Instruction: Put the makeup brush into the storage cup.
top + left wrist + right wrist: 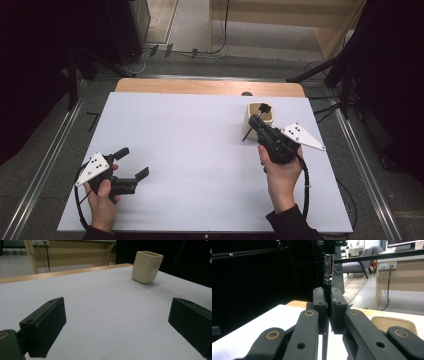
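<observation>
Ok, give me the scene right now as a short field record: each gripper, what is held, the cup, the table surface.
left gripper: open, nothing between the jaws, low over the near left of the table
right gripper: shut on a thin black pen, next to the cup
pen: upright in the right gripper view, black with a shiny metal band
cup: cream, squarish, open top, standing on the far right of the table
pen versus cup: whether the pen tip is over the cup cannot be told
table: white sheet, wooden edge at the far side

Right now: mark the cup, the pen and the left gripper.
cup (146, 267), left gripper view, on its front wall.
pen (328, 267), right gripper view, on its shiny barrel above the jaws.
left gripper (132, 162), high view, midway between its open fingertips.
</observation>
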Demonstrator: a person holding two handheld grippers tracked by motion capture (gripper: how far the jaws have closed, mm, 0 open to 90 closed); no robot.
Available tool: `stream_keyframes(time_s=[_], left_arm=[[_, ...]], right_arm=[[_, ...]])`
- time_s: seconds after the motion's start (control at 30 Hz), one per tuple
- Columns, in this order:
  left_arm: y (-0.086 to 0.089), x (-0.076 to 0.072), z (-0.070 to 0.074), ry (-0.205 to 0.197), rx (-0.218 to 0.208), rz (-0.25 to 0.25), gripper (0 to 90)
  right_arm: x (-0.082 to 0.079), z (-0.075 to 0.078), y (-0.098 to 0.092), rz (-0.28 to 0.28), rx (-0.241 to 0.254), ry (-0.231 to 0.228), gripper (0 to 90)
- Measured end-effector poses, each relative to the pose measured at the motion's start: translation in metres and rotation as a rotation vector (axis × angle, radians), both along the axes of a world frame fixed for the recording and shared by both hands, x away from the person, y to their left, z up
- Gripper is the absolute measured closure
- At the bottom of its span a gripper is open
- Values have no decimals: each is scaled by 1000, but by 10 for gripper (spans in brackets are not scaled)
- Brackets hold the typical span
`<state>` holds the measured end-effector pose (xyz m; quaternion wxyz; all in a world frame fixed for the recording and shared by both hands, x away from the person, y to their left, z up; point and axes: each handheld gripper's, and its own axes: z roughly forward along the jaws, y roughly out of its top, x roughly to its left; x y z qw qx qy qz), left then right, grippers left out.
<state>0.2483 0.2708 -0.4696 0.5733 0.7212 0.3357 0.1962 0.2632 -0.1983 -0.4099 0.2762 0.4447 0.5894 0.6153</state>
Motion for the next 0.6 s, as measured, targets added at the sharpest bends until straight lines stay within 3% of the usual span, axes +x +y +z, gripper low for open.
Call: stream_keyframes(time_s=[0.33, 0.53, 0.6], left_arm=[[15, -9, -3, -29, 18, 37, 14], [24, -12, -6, -41, -1, 98, 1], [28, -12, -6, -39, -13, 96, 1]], right_arm=[[8, 11, -8, -43, -2, -29, 865], [19, 19, -14, -76, -20, -36, 864], [22, 21, -15, -85, -34, -43, 864]])
